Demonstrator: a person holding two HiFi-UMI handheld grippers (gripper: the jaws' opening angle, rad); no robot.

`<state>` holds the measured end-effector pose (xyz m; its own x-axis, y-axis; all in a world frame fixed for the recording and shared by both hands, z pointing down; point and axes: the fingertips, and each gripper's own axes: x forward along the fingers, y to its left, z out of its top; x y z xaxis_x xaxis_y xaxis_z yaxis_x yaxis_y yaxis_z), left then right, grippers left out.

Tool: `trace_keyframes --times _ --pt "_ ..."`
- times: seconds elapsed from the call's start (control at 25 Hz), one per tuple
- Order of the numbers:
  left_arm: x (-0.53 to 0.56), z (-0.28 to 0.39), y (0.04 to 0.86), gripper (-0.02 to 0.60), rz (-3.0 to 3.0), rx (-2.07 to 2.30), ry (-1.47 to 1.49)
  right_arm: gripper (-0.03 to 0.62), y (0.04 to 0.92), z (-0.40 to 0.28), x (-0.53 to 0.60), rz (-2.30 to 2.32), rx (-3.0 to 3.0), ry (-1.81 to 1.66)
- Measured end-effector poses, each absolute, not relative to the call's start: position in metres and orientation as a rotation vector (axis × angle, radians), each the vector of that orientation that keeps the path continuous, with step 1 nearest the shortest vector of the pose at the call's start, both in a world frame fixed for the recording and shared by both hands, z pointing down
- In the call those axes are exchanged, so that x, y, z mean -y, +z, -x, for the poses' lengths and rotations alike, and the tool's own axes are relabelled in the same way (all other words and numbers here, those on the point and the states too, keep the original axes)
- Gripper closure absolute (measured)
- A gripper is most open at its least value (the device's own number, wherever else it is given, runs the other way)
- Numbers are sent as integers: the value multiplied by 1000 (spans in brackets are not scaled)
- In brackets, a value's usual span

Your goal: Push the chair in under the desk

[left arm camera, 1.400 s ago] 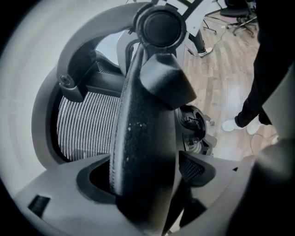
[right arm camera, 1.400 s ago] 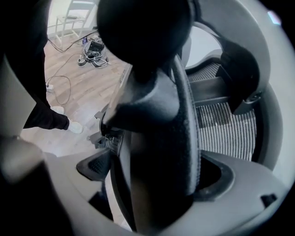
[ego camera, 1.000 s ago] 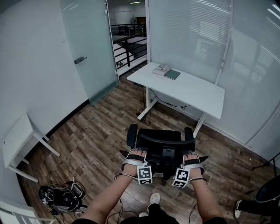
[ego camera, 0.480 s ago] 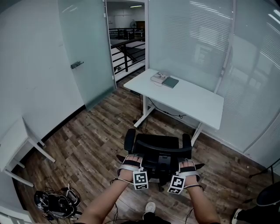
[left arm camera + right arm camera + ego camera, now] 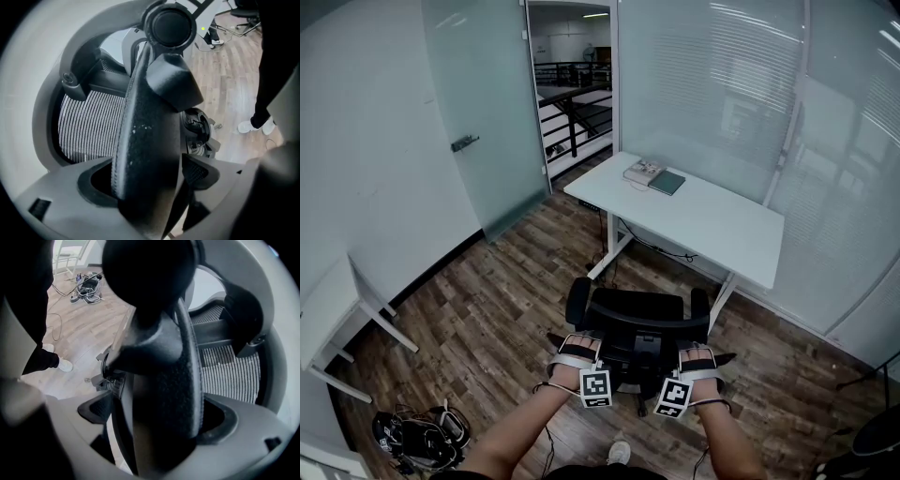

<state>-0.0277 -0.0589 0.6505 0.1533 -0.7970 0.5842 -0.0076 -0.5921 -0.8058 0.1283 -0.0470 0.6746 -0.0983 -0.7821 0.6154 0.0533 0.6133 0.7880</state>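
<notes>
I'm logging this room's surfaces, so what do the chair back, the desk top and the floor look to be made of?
Chair back: likely woven mesh, its fine ribbed weave visible inside a hard rim.
Desk top: smooth matte white, probably laminate.
Floor: brown wood-look planks with grain and staggered seams; real wood or vinyl, can't tell.

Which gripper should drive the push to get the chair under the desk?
Neither is clearly better. The left gripper and right gripper each clamp one side of the chair at its backrest rim, level with each other, and the desk is ahead. Push with both evenly.
</notes>
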Motion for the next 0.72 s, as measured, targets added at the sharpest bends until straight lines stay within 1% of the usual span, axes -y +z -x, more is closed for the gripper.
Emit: trace_keyframes --times 0.72 --pt "132 9 654 153 1795 -726 -1546 54 670 -148 128 -658 1507 -814"
